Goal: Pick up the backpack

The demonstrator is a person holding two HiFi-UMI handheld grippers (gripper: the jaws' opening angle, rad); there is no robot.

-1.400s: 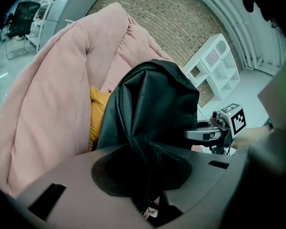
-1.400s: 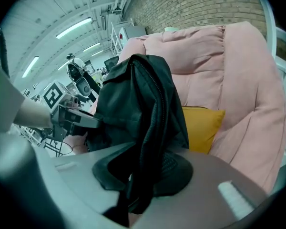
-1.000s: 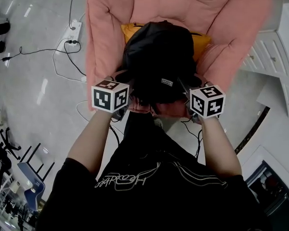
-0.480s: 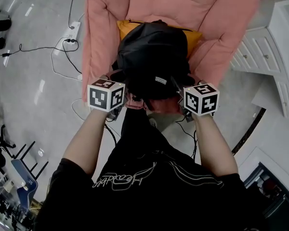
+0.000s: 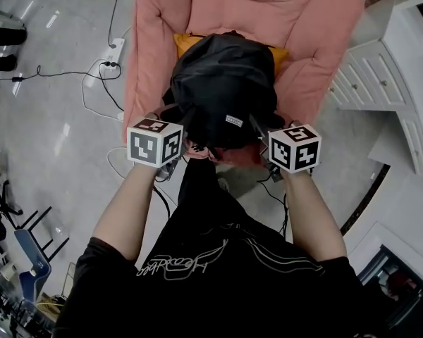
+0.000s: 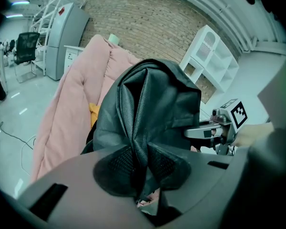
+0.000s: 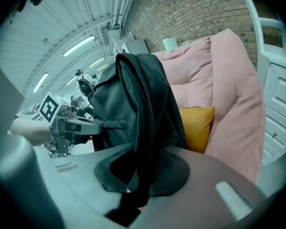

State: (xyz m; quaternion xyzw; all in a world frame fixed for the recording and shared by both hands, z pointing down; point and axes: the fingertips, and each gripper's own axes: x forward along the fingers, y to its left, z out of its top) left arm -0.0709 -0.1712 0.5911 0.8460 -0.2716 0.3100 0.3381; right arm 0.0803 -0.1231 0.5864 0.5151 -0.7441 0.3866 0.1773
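A black backpack [image 5: 222, 90] rests on a pink armchair [image 5: 317, 41], against a yellow cushion [image 5: 187, 44]. My left gripper [image 5: 189, 145] holds its near left side and my right gripper [image 5: 263, 148] its near right side. In the left gripper view the pads [image 6: 119, 168] pinch a fold of the backpack's [image 6: 152, 109] black fabric. In the right gripper view the jaws are closing, and the pads [image 7: 174, 168] press on a zippered fold of the backpack [image 7: 133, 99]. The fingertips are hidden under the bag in the head view.
A white cabinet [image 5: 381, 83] stands to the right of the armchair. Cables and a power strip [image 5: 113, 51] lie on the grey floor at the left. More cables [image 5: 275, 189] trail on the floor below the chair's front edge.
Both grippers have risen a little with the backpack's near side in them. The bag now stands more upright against the cushion.
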